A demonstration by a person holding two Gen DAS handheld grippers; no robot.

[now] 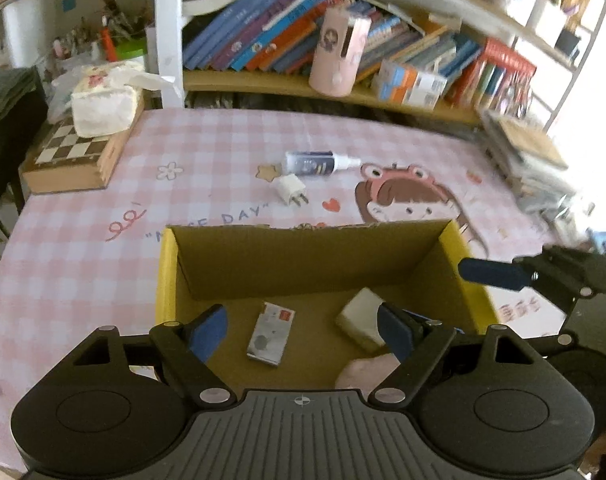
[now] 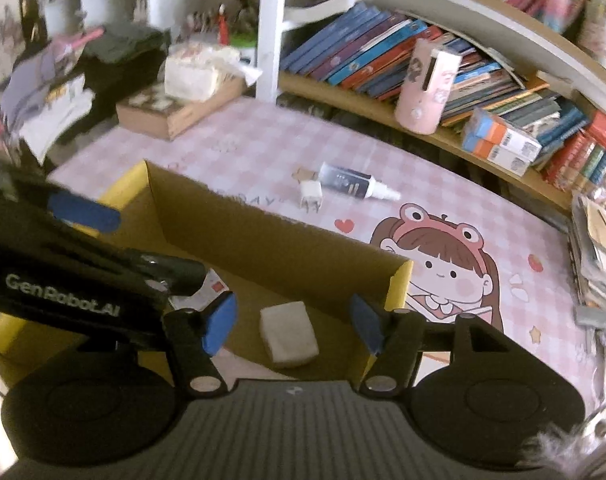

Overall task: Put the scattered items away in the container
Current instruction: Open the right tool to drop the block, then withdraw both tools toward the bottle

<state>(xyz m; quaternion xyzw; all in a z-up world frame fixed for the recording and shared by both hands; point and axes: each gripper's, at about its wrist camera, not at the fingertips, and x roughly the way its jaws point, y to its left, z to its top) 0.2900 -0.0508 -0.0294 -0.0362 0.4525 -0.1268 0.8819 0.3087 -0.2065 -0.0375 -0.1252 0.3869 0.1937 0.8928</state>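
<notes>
Two sets of tongs hang over the cardboard box (image 1: 451,240), and I read both as spread wide with nothing between the pads: my left gripper (image 1: 303,330) above the box floor, my right gripper (image 2: 293,320) at the right-hand corner. Under them the box already holds a small white card packet (image 1: 271,338), a white block (image 2: 289,334) and something pink (image 1: 367,368) I can't make out at the near edge. Outward past the far wall, two items are left on the pink checked tablecloth (image 1: 83,248): a white charger plug (image 1: 291,192) and, just behind it, a spray bottle (image 1: 317,162). Both lie straight ahead of my tongs, beyond the box and well apart from either gripper. The bottle lies on its side, long axis running left to right across my view, white nozzle pointing right; the plug's prongs angle toward the box. In the right wrist view they sit nearly on my centreline, so I judge neither hand clearly nearer, though the nozzle end favours my right.
</notes>
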